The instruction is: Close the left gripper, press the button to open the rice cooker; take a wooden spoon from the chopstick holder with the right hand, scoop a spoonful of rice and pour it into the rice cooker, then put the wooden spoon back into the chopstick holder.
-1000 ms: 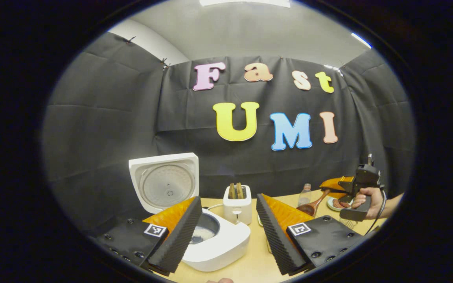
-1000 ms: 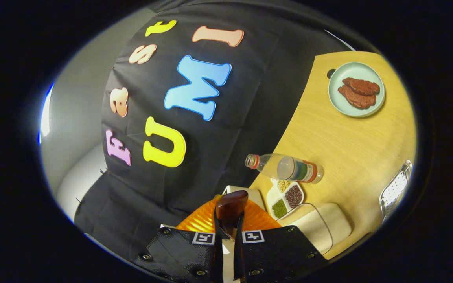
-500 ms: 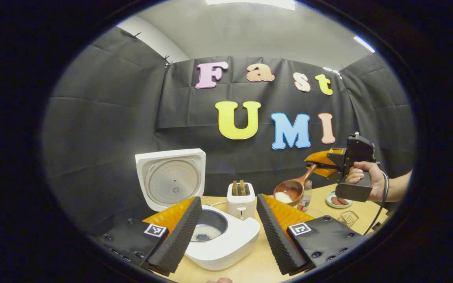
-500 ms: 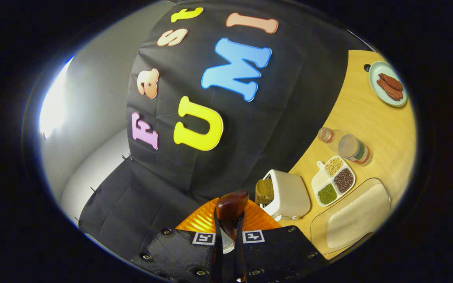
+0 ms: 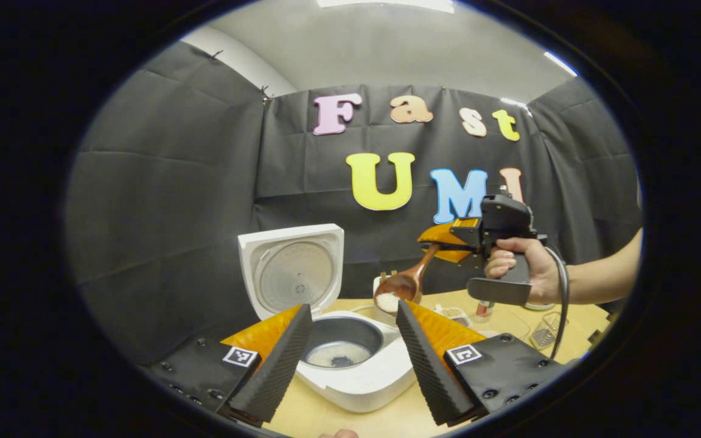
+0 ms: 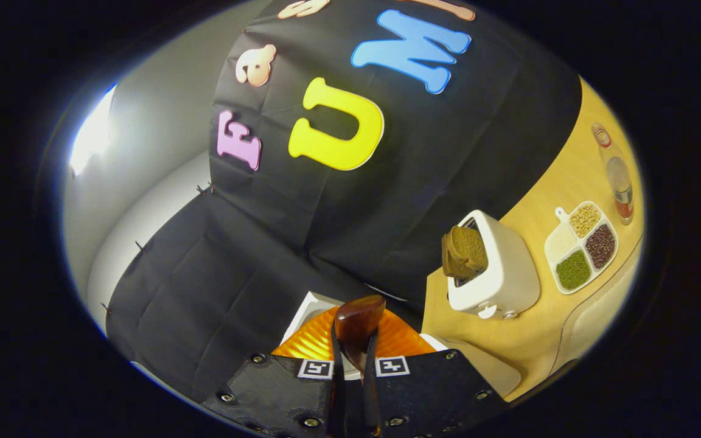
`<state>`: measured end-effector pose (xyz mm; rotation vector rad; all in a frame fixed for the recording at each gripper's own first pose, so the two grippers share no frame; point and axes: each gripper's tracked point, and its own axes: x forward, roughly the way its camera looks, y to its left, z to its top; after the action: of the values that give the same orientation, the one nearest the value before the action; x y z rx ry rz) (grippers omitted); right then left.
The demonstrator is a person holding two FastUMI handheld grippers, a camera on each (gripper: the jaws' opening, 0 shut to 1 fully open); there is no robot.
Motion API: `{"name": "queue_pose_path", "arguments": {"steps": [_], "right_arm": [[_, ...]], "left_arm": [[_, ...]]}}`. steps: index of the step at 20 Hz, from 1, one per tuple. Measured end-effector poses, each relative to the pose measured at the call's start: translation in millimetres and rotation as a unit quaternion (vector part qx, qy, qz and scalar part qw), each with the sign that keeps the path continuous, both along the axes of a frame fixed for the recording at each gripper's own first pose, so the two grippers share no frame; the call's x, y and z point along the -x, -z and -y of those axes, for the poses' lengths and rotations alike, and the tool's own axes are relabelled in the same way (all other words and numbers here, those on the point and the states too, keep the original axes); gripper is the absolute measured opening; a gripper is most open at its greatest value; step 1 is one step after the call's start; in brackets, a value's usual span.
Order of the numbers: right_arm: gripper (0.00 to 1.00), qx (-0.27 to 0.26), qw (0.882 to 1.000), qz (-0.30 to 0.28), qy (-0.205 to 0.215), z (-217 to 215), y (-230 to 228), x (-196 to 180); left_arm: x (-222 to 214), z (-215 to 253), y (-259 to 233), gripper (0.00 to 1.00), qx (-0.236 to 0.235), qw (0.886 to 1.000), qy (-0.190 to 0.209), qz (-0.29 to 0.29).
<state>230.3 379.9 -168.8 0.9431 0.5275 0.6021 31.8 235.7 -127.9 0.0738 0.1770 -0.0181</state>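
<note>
One wooden spoon [image 5: 408, 281] hangs in the air with its bowl just above the right rim of the rice cooker [image 5: 350, 359], a small heap of white rice lying in the bowl. The right gripper [image 5: 448, 243] has its jaws pressed together on the spoon's handle, and a hand [image 5: 524, 271] holds that gripper by its grip; in the right gripper view the same gripper [image 6: 353, 359] shows the handle end [image 6: 358, 319] pinched between its two nearly touching fingers. The one rice cooker stands on the counter [image 5: 387, 420] with its lid [image 5: 292, 271] raised upright, and its inner pot holds a thin layer of rice (with a dark patch in the middle). The left gripper [image 5: 350, 353] hangs in front of the cooker with its jaws spread wide, holding and touching nothing. One toaster [image 6: 496, 274] on the counter carries two brown slices of bread [image 6: 463, 252]. Beside it, one divided dish [image 6: 582, 246] has four compartments: pale beans, dark beans, green beans and white grains. One bottle [image 6: 618, 182] stands further along.
</note>
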Motion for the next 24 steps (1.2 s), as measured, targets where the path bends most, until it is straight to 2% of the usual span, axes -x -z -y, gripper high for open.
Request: {"name": "queue_pose_path", "arguments": {"steps": [5,9,14,17,19,22,24], "right_arm": [[0.11,0.091,0.994,0.04,-0.045,-59,28,-7],[0.11,0.172,0.979,0.083,-0.072,-91,45,-3],[0.11,0.264,0.95,0.13,-0.106,-122,76,3],[0.11,0.318,0.923,0.173,-0.127,-135,85,12],[0.11,0.337,0.909,0.202,-0.14,-147,86,20],[0.11,0.352,0.893,0.234,-0.152,-156,82,25],[0.11,0.367,0.877,0.264,-0.164,-161,74,33]], "left_arm": [[7,-13,5,0.97,-0.016,1.0,0.007,-0.007],[13,-19,3,0.96,-0.028,1.0,-0.001,-0.006],[15,-24,7,0.95,-0.018,1.0,-0.015,-0.012],[18,-26,8,0.97,-0.016,1.0,-0.021,-0.011],[19,-27,8,0.95,-0.018,1.0,-0.024,-0.009],[20,-26,7,0.95,-0.015,0.999,-0.028,-0.007],[22,-27,9,0.95,-0.014,0.999,-0.028,-0.006]]}}
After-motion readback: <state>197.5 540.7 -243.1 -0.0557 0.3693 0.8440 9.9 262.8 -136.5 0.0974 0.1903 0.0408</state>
